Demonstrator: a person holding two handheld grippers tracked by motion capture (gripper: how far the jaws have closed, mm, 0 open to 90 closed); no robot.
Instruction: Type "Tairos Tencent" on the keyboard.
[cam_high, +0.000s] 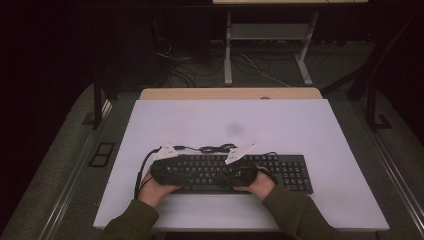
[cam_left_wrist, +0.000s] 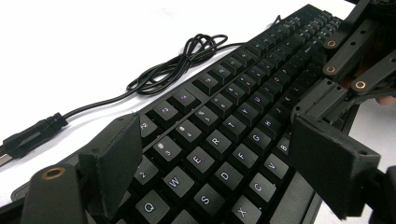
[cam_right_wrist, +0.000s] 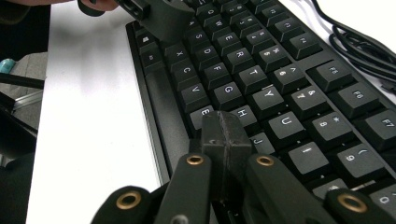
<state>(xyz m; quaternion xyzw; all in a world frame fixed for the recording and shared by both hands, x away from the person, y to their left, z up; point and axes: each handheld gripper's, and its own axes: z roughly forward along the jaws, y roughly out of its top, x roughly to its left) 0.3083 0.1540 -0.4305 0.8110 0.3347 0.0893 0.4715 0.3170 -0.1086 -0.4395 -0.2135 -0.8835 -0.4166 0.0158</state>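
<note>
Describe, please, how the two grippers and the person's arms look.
Both grippers are black. The left gripper has flat rectangular fingers on bars with brass-coloured rivets; the right gripper has the same rivets. Each carries a light three-cornered plate and a black cable. The sleeves are olive green.

keyboard (cam_high: 280, 167) | black, full-size, pale key legends | laid flat, long side parallel to the near edge of the white surface (cam_high: 300, 125) | black cable (cam_left_wrist: 187, 60) coiled loosely just behind it

Matt black plastic keyboard (cam_left_wrist: 233, 135) on smooth white table (cam_high: 280, 120)
</note>
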